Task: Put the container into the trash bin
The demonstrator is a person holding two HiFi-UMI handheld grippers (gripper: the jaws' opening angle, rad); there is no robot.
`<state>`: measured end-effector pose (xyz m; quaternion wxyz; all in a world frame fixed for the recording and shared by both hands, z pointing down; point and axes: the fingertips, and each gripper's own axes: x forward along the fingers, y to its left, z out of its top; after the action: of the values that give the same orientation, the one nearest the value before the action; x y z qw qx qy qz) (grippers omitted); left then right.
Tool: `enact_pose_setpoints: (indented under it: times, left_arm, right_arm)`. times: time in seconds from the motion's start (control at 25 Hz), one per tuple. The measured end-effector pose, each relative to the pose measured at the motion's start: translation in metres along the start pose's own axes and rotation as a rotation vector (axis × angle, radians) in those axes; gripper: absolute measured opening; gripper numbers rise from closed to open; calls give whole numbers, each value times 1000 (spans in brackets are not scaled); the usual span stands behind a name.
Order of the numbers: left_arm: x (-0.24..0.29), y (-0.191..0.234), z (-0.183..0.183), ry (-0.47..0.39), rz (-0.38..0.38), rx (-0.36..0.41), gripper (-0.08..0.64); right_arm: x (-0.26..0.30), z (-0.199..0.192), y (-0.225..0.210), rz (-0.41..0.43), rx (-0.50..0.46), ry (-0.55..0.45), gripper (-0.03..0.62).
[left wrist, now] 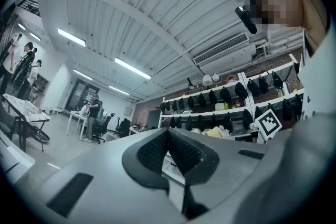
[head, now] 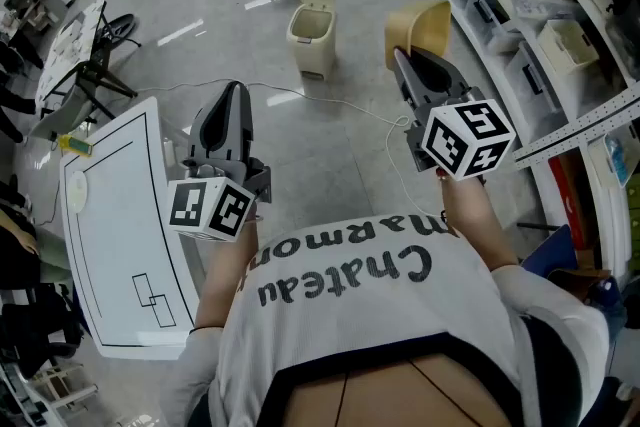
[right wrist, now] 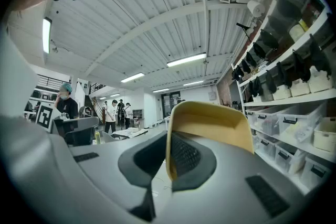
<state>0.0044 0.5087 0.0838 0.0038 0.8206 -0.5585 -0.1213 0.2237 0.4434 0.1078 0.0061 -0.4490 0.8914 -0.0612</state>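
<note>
The container (head: 420,27), a tan open tub, is up in the air, pinched by one thin wall between the closed jaws of the right gripper (head: 405,55). The rest of it sticks out past the tips. In the right gripper view the wall (right wrist: 169,134) sits edge-on between the pads, so the hold looks narrow to me. A quick swing could pivot the tub or let it slide out.

The trash bin (head: 312,30) stands on the floor (head: 330,155) well ahead and off to the left of the tub, with its lid tipped up. Its mouth looks not much bigger than the tub. Letting go early or off-centre would likely land it on the rim or the floor, and a knock could drop the lid.

A cable (head: 330,105) crosses the floor between the person and the bin, which is a trip risk. The shelves (head: 520,25) run close on the right.

The left gripper (head: 232,100) is closed on nothing.
</note>
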Motion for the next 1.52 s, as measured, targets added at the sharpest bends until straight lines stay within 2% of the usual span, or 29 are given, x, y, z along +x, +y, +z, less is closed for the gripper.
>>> enact_pose_setpoints:
  times: [0.24, 0.48, 0.68, 0.88, 1.16, 1.36, 1.52]
  left_arm:
    - [11, -6, -7, 3, 5, -6, 23]
    - [26, -16, -21, -4, 22, -7, 23]
    - [35, -33, -41, -16, 13, -20, 23]
    - [37, -42, -60, 8, 21, -37, 23]
    - [57, -20, -60, 2, 64, -41, 23]
    - [90, 8, -62, -3, 43, -53, 23]
    - [126, 37, -64, 6, 10, -76, 23]
  right_arm:
    - [1, -3, -17, 1, 13, 8, 35]
    - [4, -1, -47, 59, 154, -23, 35]
    - [7, -16, -70, 69, 142, 19, 35]
    - [14, -28, -82, 93, 179, 44, 35]
    - [42, -33, -85, 115, 109, 69, 35]
    - [79, -38, -96, 113, 164, 82, 35]
    - [113, -37, -107, 80, 149, 98, 35]
